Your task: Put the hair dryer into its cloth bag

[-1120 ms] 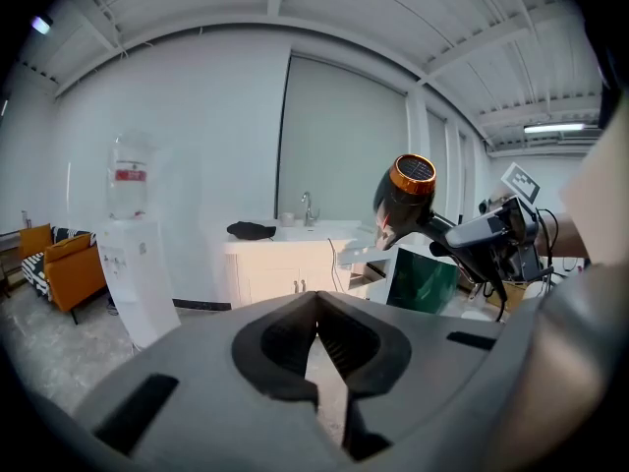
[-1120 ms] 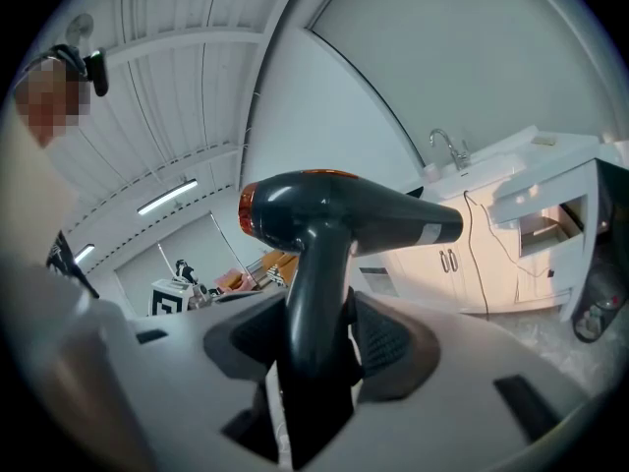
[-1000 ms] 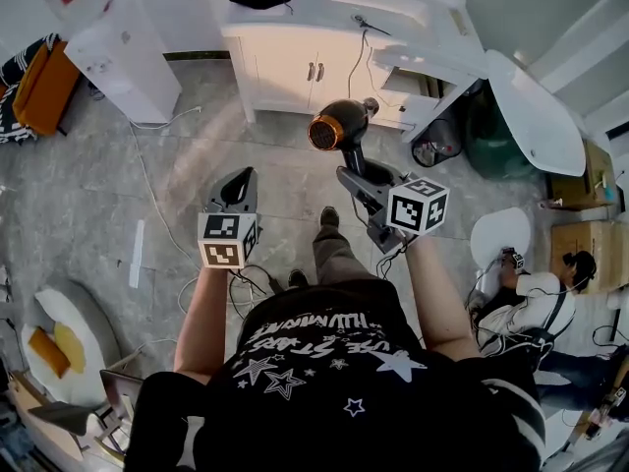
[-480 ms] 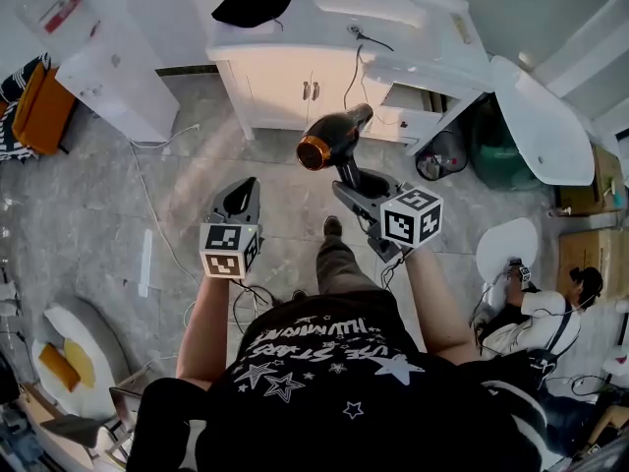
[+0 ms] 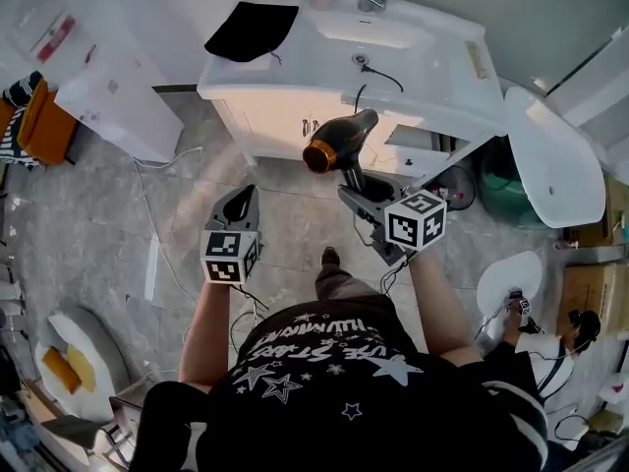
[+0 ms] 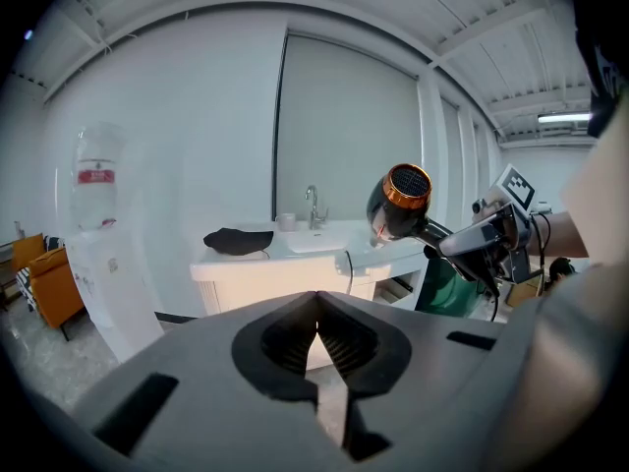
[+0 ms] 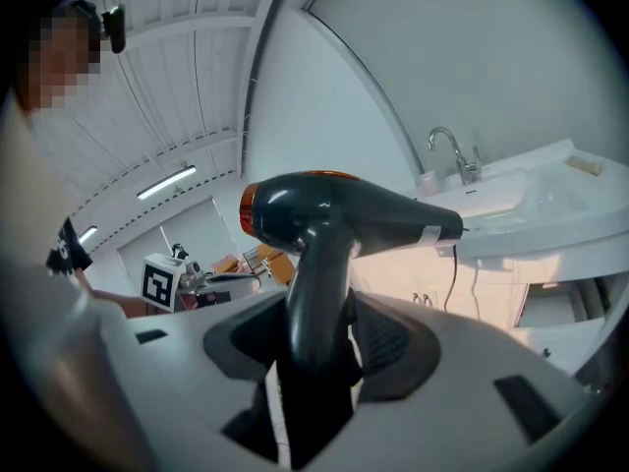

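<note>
1. The right gripper [image 5: 359, 193] grasps the handle of the black hair dryer with a copper-orange ring at one end [image 5: 339, 144]. Its jaws stand wide, with the pads pressed on both sides of the handle.
2. The hair dryer hangs in the air in front of the white vanity cabinet with a sink [image 5: 295, 72]. Its barrel lies roughly level and its handle runs down into the jaws.
3. The left gripper [image 5: 239, 200] is clenched on nothing, its jaw tips meeting. It is held beside the other gripper, well apart from the dryer.
4. The black cloth bag [image 5: 253, 29] lies flat on the left end of the counter, beside the basin and apart from both grippers.
5. Writing:
   - A small white label strip wraps the dryer's barrel, its print too small to read.
   - The white water dispenser [image 6: 98, 254] bears a red label, also illegible.
   - The person's black T-shirt [image 5: 334, 362] carries white stars and lettering (upside down from the head view, and not surely readable).
   - Each gripper's cube [image 5: 415, 221] shows only black-and-white square markers.
</note>
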